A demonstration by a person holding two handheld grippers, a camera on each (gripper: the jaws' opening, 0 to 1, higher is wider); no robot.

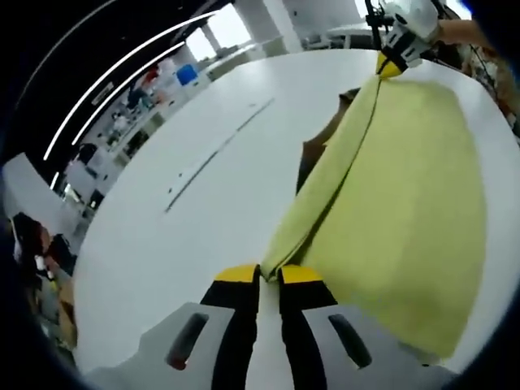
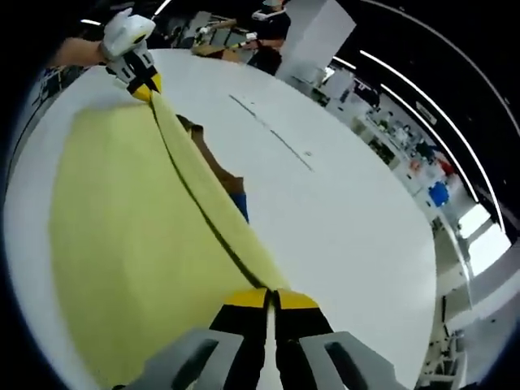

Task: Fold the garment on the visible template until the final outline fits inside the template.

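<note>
A yellow-green garment [image 1: 406, 187] is stretched by its top edge between both grippers, and the rest drapes down onto the white table [image 1: 187, 236]. My left gripper [image 1: 269, 275] is shut on one end of that edge. My right gripper [image 2: 269, 298] is shut on the other end. Each one appears in the other's view: the right gripper [image 1: 393, 63] at the top right, the left gripper [image 2: 142, 81] at the top left. A brown flat template [image 2: 213, 166] with a blue patch [image 2: 241, 205] peeks out beyond the raised edge, mostly hidden by the garment [image 2: 138, 227].
A thin dark line [image 1: 218, 153] runs across the table top, also seen as the line [image 2: 272, 132]. Open table [image 2: 341, 227] lies beyond the garment. A person [image 2: 272, 24] stands past the far rim, and shelves with clutter [image 1: 130, 114] line the room.
</note>
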